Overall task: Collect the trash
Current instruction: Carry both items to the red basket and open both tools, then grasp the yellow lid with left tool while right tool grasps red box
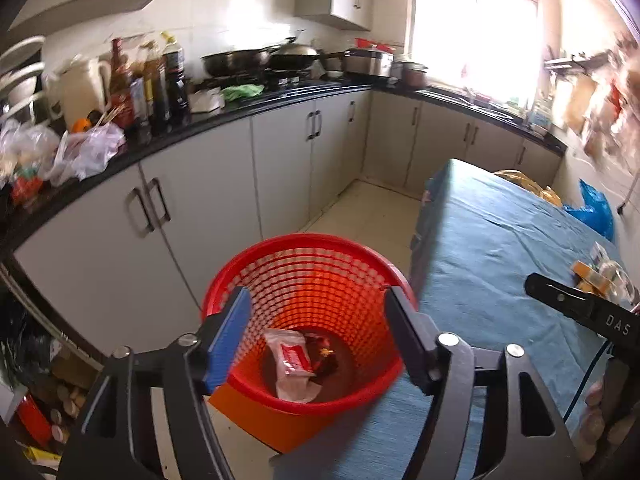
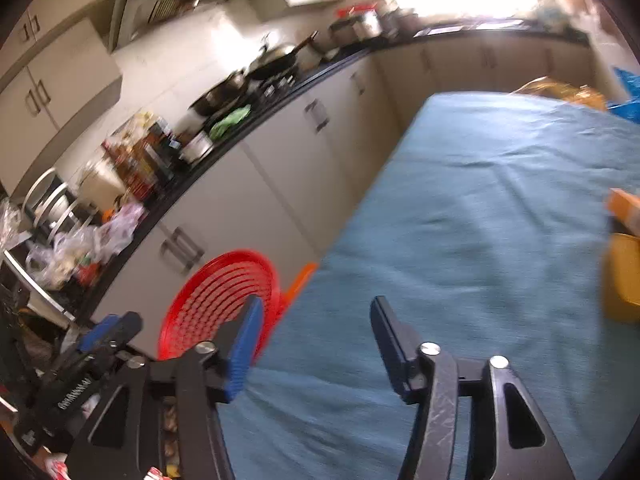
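Note:
A red mesh waste basket stands on the floor beside the blue-clothed table. A white and red wrapper and a dark red packet lie at its bottom. My left gripper hangs open right above the basket's mouth, nothing between its fingers. My right gripper is open over the table's blue cloth, empty; the basket shows to its left, past the table edge. Orange and yellow packets lie at the table's right side, seen also as orange and yellow packets in the right wrist view.
Grey cabinets under a black counter run along the left and back, crowded with bottles, plastic bags and pans. A blue bag and a yellow bag sit at the table's far end. An orange box adjoins the basket.

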Action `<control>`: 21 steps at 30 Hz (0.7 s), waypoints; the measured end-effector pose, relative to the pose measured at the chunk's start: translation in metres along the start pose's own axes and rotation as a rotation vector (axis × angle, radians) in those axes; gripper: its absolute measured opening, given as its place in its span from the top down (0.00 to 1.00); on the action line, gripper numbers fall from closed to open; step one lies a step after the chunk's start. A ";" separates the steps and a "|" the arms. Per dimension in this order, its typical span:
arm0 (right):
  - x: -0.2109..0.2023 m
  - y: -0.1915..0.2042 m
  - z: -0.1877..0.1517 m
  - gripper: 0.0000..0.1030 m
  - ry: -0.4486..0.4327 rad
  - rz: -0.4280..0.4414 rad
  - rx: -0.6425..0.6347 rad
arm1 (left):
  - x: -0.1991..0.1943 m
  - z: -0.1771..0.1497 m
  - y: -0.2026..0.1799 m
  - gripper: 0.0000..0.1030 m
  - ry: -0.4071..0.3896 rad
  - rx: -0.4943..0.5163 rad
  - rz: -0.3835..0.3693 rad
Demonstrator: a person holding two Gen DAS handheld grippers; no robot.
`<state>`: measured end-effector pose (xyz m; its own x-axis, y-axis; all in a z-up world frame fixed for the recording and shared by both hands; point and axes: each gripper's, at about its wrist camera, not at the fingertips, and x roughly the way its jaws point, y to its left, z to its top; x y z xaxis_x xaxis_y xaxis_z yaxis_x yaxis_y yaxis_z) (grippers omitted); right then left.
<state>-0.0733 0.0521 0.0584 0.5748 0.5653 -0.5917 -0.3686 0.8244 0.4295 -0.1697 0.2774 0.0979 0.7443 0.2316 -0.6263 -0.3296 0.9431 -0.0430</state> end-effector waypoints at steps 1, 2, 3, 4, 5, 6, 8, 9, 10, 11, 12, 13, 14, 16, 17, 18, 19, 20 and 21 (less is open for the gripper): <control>-0.008 -0.007 -0.002 0.34 -0.008 -0.012 0.005 | -0.002 0.000 -0.009 0.32 0.002 0.017 -0.014; -0.016 -0.015 -0.003 0.34 -0.013 -0.024 0.009 | -0.004 0.000 -0.017 0.31 0.004 0.031 -0.026; -0.025 -0.024 -0.005 0.34 -0.016 -0.037 0.017 | -0.005 -0.001 -0.024 0.31 0.006 0.045 -0.036; -0.036 -0.036 -0.007 0.34 -0.020 -0.049 0.029 | -0.006 -0.001 -0.033 0.31 0.010 0.061 -0.050; -0.044 -0.044 -0.009 0.34 -0.023 -0.056 0.037 | -0.008 -0.001 -0.043 0.31 0.013 0.077 -0.066; -0.054 -0.053 -0.012 0.33 -0.029 -0.068 0.047 | -0.010 -0.002 -0.056 0.31 0.016 0.098 -0.090; -0.077 -0.076 -0.018 0.33 -0.041 -0.101 0.068 | -0.012 -0.003 -0.078 0.28 0.025 0.127 -0.133; -0.087 -0.086 -0.021 0.33 -0.047 -0.114 0.075 | -0.013 -0.003 -0.089 0.28 0.030 0.140 -0.153; -0.096 -0.094 -0.023 0.32 -0.054 -0.127 0.081 | -0.014 -0.003 -0.102 0.28 0.036 0.158 -0.178; -0.104 -0.103 -0.025 0.31 -0.060 -0.140 0.087 | -0.015 -0.004 -0.114 0.27 0.040 0.171 -0.198; -0.114 -0.112 -0.027 0.30 -0.069 -0.156 0.092 | -0.015 -0.004 -0.127 0.26 0.044 0.187 -0.221; -0.125 -0.123 -0.029 0.30 -0.082 -0.178 0.097 | -0.015 -0.004 -0.144 0.24 0.049 0.206 -0.249; -0.135 -0.134 -0.031 0.30 -0.093 -0.200 0.105 | -0.015 -0.004 -0.154 0.23 0.052 0.216 -0.264; -0.148 -0.151 -0.033 0.29 -0.105 -0.233 0.124 | -0.013 -0.006 -0.181 0.23 0.064 0.244 -0.300; -0.153 -0.159 -0.036 0.29 -0.109 -0.243 0.136 | -0.012 -0.008 -0.195 0.23 0.071 0.260 -0.316; -0.159 -0.169 -0.037 0.29 -0.111 -0.256 0.154 | -0.009 -0.010 -0.212 0.23 0.081 0.279 -0.337; -0.164 -0.179 -0.038 0.29 -0.111 -0.267 0.169 | -0.007 -0.012 -0.221 0.23 0.087 0.290 -0.350; -0.169 -0.189 -0.040 0.28 -0.110 -0.277 0.186 | -0.003 -0.013 -0.234 0.23 0.098 0.305 -0.369; -0.173 -0.197 -0.042 0.28 -0.109 -0.284 0.198 | 0.001 -0.016 -0.246 0.22 0.111 0.320 -0.388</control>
<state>-0.1302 -0.2066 0.0475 0.7125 0.2992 -0.6347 -0.0403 0.9205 0.3887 -0.0970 0.0421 0.0957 0.7045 -0.1598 -0.6915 0.1655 0.9845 -0.0588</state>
